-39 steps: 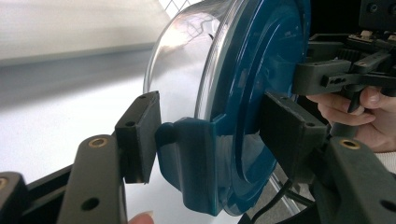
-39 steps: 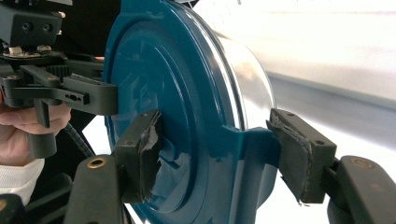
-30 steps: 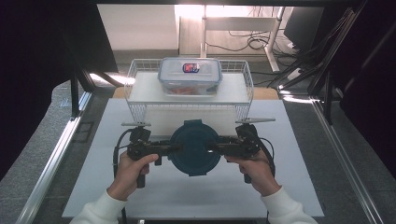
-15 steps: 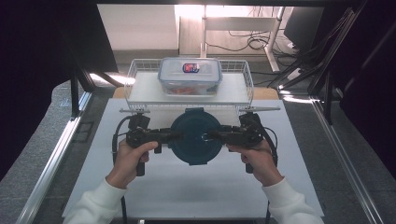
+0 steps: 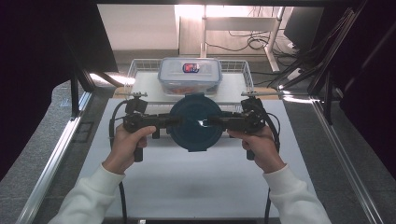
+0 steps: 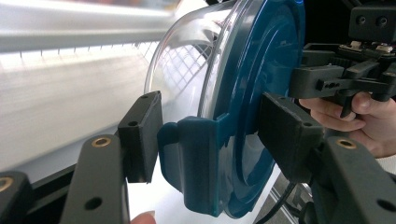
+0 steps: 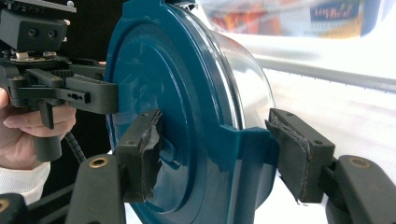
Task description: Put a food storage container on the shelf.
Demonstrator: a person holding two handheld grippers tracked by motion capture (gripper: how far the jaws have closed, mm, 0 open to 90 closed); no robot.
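Observation:
A round clear container with a dark blue lid [image 5: 195, 122] hangs above the white mat, carried between both grippers. My left gripper [image 5: 175, 121] is shut on its left latch, and my right gripper [image 5: 212, 122] is shut on the opposite latch. In the left gripper view the left gripper [image 6: 212, 135] clamps a blue latch flap [image 6: 196, 163], one pad under the clear bowl and one on the lid. The right gripper view has the right gripper [image 7: 219, 154] squeezing the container's rim [image 7: 243, 154] the same way, with the other gripper [image 7: 70, 91] on the far side.
A white wire basket [image 5: 140, 65] stands at the far edge of the mat, holding a clear rectangular box with a lid [image 5: 189, 74]. The white mat [image 5: 196, 182] covers the table. Metal rails run along both sides, and cables lie on the floor beyond.
Both hands have risen together with the round container and carried it a little farther from the person, toward the wire basket. The grips look the same.

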